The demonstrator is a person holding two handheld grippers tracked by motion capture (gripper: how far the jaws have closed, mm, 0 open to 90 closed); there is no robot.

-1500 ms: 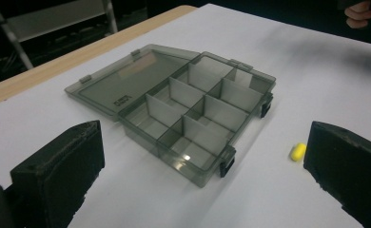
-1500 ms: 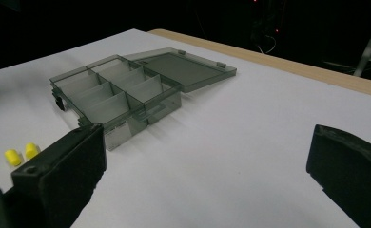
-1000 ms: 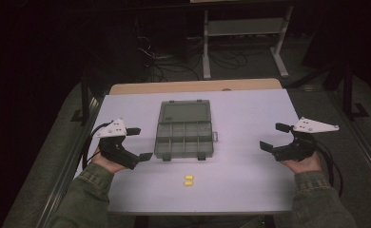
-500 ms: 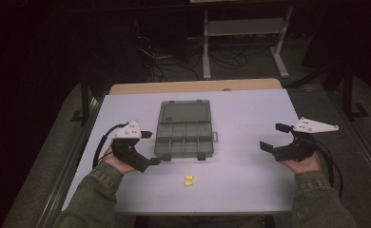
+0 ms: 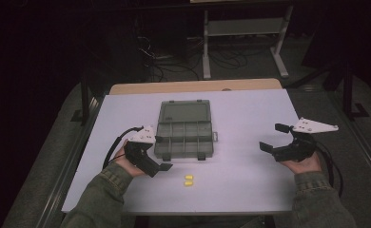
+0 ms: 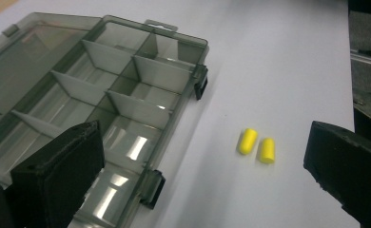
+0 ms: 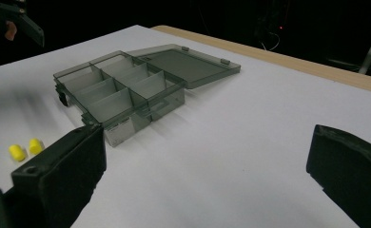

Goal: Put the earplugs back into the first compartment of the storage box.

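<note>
— High view first: where are the two yellow earplugs?
— On the table, just in front of the compartment box; left gripper near them, jaws wide, empty; right gripper likewise agape, well apart.

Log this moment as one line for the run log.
left gripper: open, near two yellow earplugs | right gripper: open, idle at the right | compartment box: lid open | earplugs on table, outside box
</note>
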